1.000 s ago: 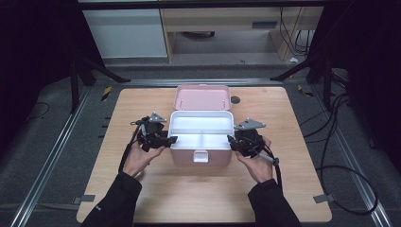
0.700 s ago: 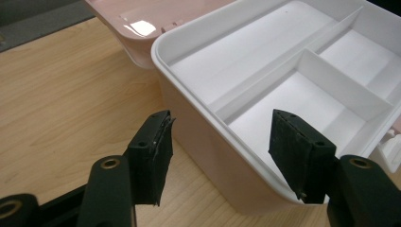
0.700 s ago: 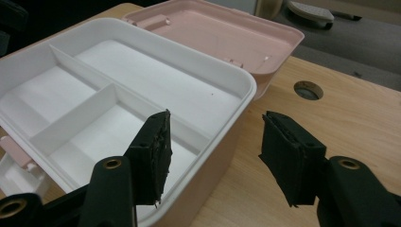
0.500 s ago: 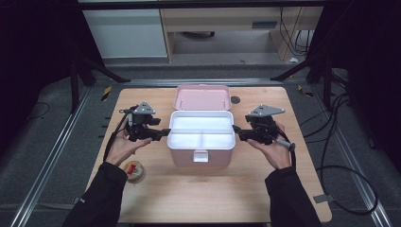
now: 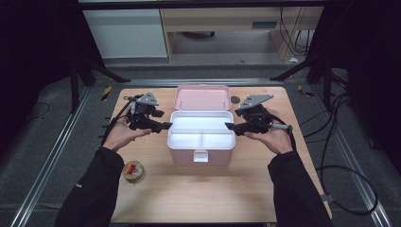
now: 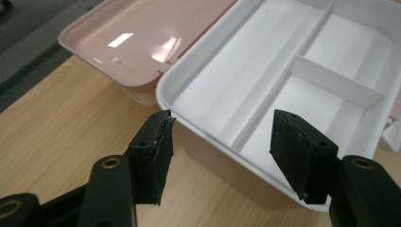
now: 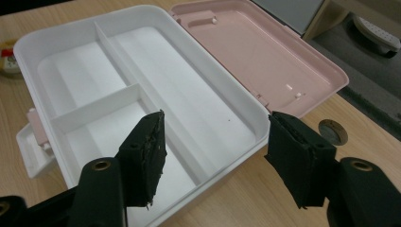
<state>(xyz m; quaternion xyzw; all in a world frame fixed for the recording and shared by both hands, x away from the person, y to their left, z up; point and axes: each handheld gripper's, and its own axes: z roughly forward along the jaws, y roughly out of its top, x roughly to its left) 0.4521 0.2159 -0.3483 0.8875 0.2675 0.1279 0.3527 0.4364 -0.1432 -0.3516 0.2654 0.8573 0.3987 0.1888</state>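
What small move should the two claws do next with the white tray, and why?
Probably bring both claws inward and close them on the tray's side rims. The left claw and right claw stand open at opposite ends of it, jaws having just been opening, and each straddles a rim corner without pressing. The pink box still holds the tray, and its lid lies open behind.

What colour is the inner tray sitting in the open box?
White. The tray sits in a pink box with its lid open; it shows best in the right gripper view.
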